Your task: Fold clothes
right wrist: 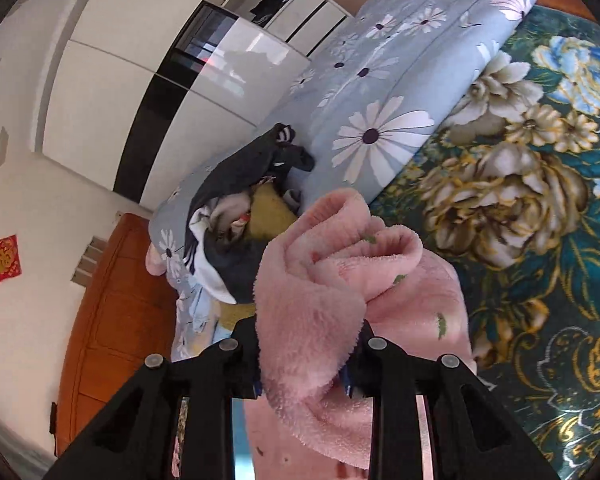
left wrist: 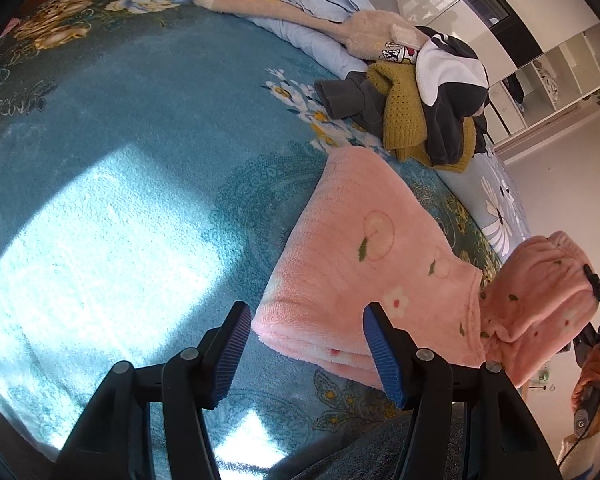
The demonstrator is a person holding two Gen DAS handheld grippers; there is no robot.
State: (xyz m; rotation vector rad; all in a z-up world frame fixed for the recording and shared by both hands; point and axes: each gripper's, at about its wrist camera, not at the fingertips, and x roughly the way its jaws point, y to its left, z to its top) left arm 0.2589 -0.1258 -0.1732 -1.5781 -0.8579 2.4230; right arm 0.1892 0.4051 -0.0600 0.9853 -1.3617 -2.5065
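A pink fleece garment [left wrist: 364, 264] with small flower and cherry prints lies partly folded on the teal floral bedspread [left wrist: 140, 140]. My left gripper [left wrist: 306, 354] is open and empty, hovering just above the garment's near folded edge. My right gripper [right wrist: 304, 364] is shut on a bunched end of the same pink garment [right wrist: 332, 288] and holds it lifted off the bed. That raised end and the right gripper [left wrist: 592, 292] also show at the right edge of the left wrist view.
A pile of clothes [left wrist: 416, 92], mustard knit, dark grey and white, beige, lies on a grey daisy-print quilt [right wrist: 380, 120] at the far side of the bed. A white wardrobe [right wrist: 140, 92] and a wooden door [right wrist: 116, 320] stand beyond.
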